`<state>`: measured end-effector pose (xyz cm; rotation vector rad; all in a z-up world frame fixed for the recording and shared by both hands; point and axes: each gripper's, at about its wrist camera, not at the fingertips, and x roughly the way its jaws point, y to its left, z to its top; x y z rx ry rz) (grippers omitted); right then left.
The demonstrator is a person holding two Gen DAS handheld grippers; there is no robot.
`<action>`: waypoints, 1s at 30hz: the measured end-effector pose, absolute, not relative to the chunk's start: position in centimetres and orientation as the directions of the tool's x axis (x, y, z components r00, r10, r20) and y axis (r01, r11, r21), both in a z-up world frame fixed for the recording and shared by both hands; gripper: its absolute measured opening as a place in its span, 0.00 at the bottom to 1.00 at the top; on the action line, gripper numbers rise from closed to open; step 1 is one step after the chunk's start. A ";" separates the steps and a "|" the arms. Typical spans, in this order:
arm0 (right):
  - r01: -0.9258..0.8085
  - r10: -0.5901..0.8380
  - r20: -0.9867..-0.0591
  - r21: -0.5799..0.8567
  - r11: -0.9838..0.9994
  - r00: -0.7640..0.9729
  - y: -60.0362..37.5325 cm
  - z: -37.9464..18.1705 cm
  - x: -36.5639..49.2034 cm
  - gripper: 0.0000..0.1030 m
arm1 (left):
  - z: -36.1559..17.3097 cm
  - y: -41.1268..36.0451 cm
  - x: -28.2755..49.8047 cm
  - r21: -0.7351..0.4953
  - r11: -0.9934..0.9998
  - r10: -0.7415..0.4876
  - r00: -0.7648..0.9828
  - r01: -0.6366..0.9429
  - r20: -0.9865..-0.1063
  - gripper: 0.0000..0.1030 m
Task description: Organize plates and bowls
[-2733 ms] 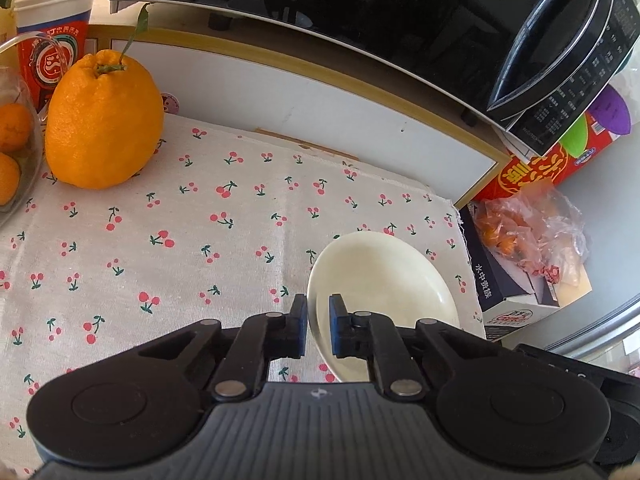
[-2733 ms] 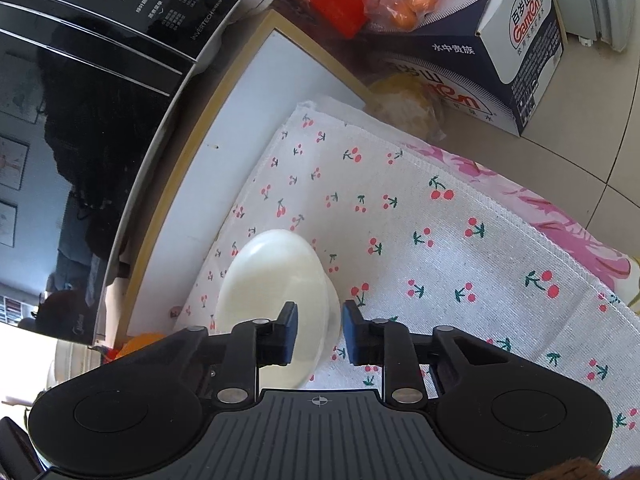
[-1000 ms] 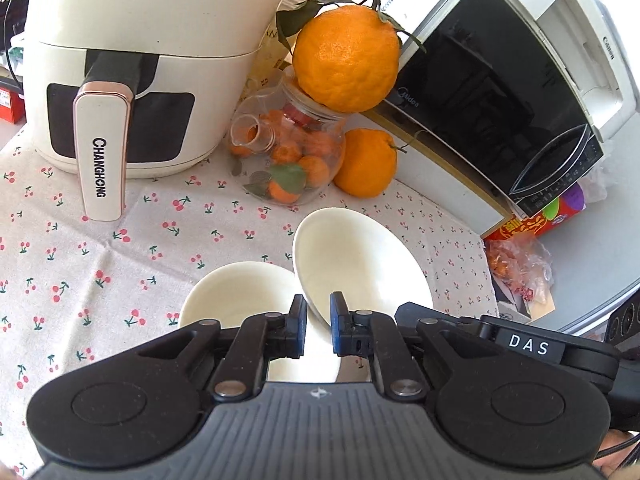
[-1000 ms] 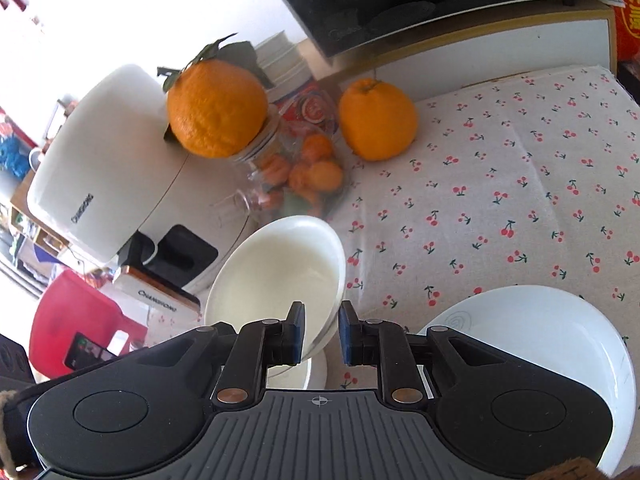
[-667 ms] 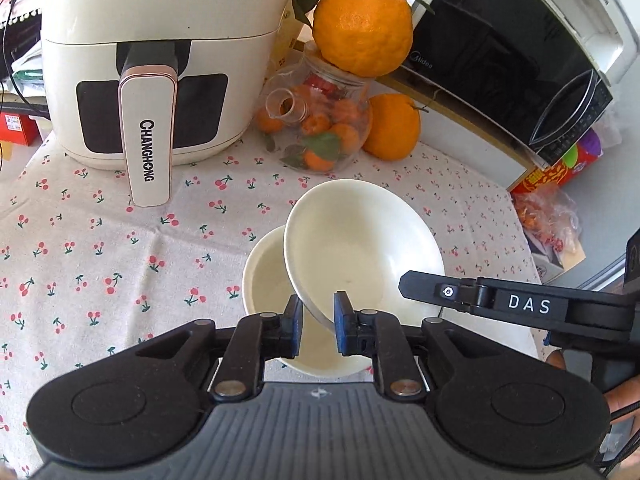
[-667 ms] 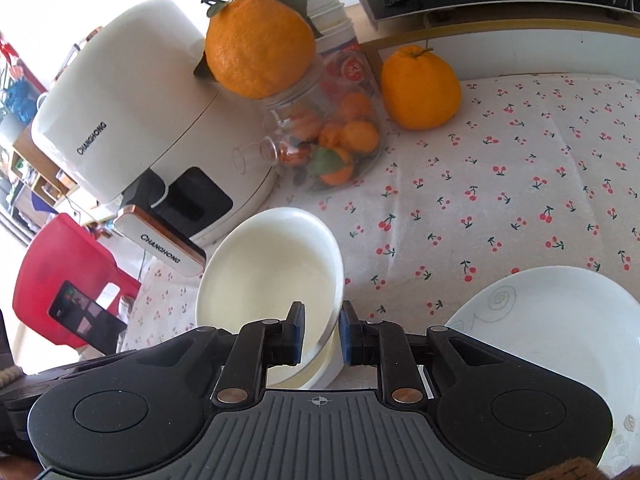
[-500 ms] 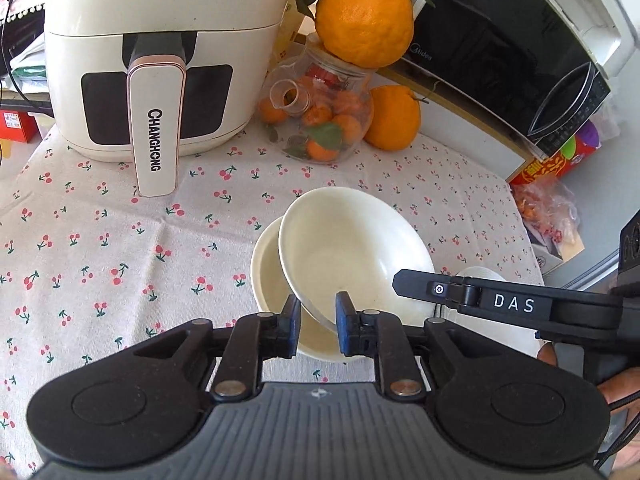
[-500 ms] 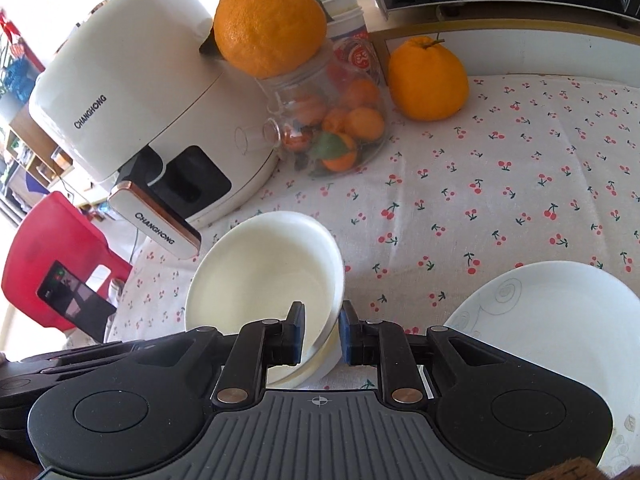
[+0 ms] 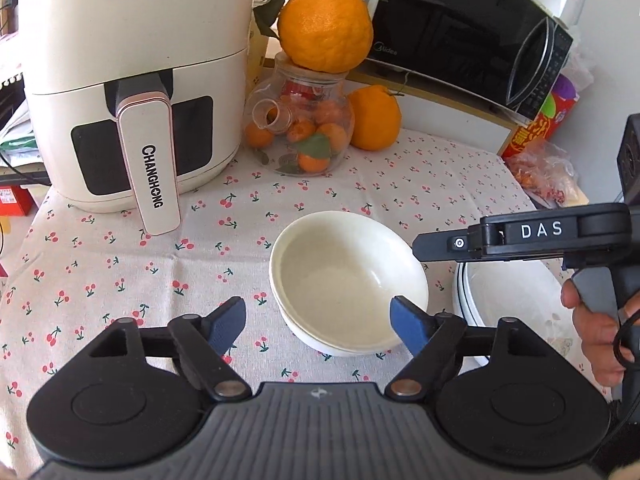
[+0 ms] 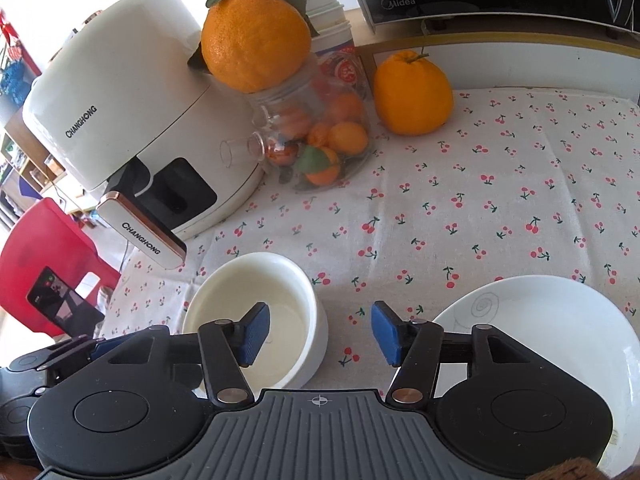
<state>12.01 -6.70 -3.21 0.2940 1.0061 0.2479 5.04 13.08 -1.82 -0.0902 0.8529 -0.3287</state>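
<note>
Two cream bowls point(image 9: 348, 280) sit nested on the cherry-print desk point(image 9: 100, 272), in front of the air fryer point(image 9: 132, 80) and the fruit jar point(image 9: 304, 128). The left hand-held gripper point(image 9: 318, 322) and right hand-held gripper point(image 10: 318, 334) both gape wide, holding nothing. Bowl stacking looks done; the white plate point(image 10: 560, 320) beside the stack likely remains to be placed.

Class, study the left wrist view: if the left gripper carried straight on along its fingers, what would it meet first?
Most likely the stacked cream bowls, which sit directly ahead between the open fingers of the left gripper. Beyond them lie the cherry tablecloth and the glass jar of oranges. Depth is uncertain.
</note>
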 end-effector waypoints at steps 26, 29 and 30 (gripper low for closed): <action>-0.082 0.386 -0.790 0.398 0.914 0.476 -5.8 -6.2 14.4 0.61 | -5.6 9.8 5.0 0.004 0.874 -0.309 0.560 0.487 -0.768 0.92; -0.088 0.387 -0.789 0.395 0.914 0.476 -5.6 -6.4 14.4 0.48 | -5.9 9.6 5.2 -0.003 0.866 -0.323 0.554 0.500 -0.768 0.80; -0.092 0.391 -0.790 0.396 0.913 0.472 -5.5 -6.6 14.4 0.37 | -5.9 9.6 5.3 -0.006 0.864 -0.327 0.552 0.504 -0.767 0.75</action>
